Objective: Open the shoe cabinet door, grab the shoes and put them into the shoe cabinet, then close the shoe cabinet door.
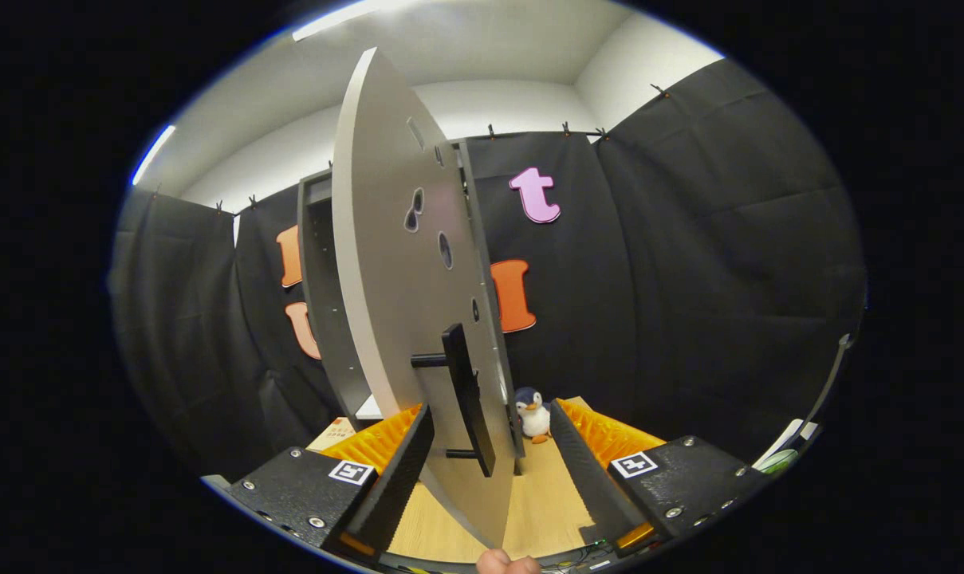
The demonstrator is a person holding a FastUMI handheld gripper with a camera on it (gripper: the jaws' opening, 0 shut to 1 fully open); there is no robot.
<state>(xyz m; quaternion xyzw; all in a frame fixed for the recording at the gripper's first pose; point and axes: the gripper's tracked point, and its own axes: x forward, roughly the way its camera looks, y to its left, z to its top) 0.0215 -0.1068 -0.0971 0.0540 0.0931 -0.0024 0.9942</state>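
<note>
The grey shoe cabinet door [394, 263] stands swung out toward me, nearly edge-on, with its free edge running between my fingers. Its black bar handle [470, 395] sits upright on the door's right face, in the gap between the fingers. My gripper [488, 410] is open: the left finger [398, 470] lies close along the door's left face, while the right finger [581, 470] stands well apart from the handle. The cabinet body [322, 295] shows behind the door, its dark inside partly visible.
A small penguin plush [533, 414] sits on the wooden surface [541, 502] just beyond the fingers, to the right of the door. A printed card [338, 434] lies by the cabinet's foot. White and green items [784, 454] lie far right. A person's fingertip [507, 563] shows below.
</note>
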